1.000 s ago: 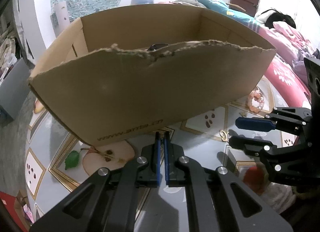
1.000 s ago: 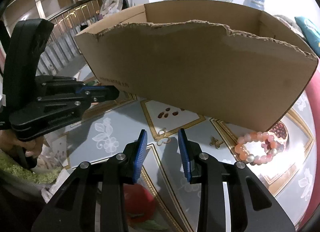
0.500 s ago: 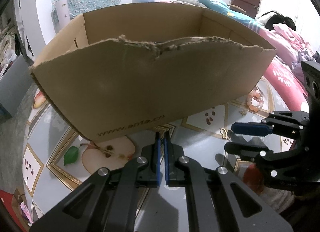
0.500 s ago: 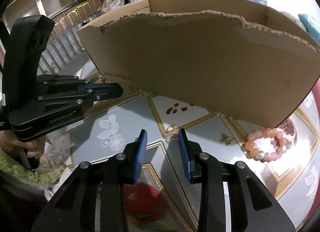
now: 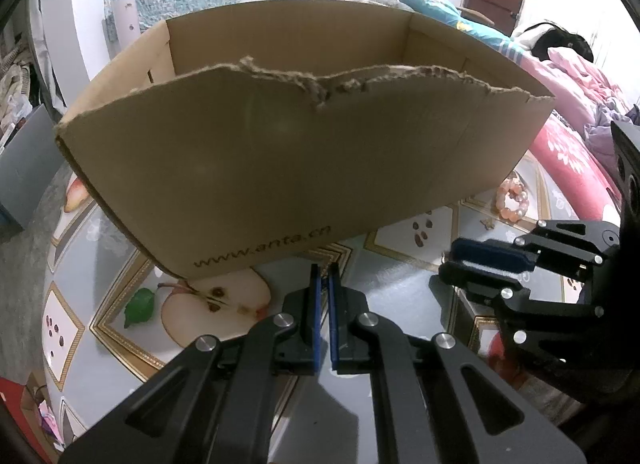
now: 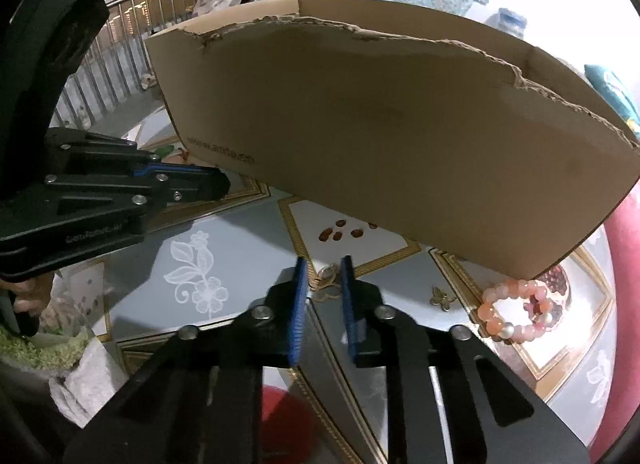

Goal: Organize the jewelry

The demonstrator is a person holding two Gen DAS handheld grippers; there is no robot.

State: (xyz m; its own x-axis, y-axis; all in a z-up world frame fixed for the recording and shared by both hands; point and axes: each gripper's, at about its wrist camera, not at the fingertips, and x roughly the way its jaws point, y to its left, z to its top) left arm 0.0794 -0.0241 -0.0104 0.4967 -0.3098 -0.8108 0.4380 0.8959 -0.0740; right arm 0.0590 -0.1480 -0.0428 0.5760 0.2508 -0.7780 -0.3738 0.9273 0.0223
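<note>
An open cardboard box (image 5: 304,159) with a torn front rim stands on the glass-topped table; it also shows in the right wrist view (image 6: 400,135). My left gripper (image 5: 323,272) is shut and empty just before the box's front wall. My right gripper (image 6: 323,268) is open, low over the table, with a small gold ring (image 6: 326,274) lying between its fingertips. A pink bead bracelet (image 6: 516,314) lies right of it by the box corner, also in the left wrist view (image 5: 513,204). A small gold butterfly charm (image 6: 440,298) lies between ring and bracelet.
The table top (image 6: 248,256) carries fruit and flower patterns under glass. A bed with pink bedding (image 5: 572,135) stands at the right. A stair railing (image 6: 120,47) is at the far left in the right wrist view. A red object (image 6: 280,404) shows below the glass.
My right gripper has moved forward and down, so the gold ring now lies between its fingertips. My left gripper has stayed shut and backed off slightly from the box.
</note>
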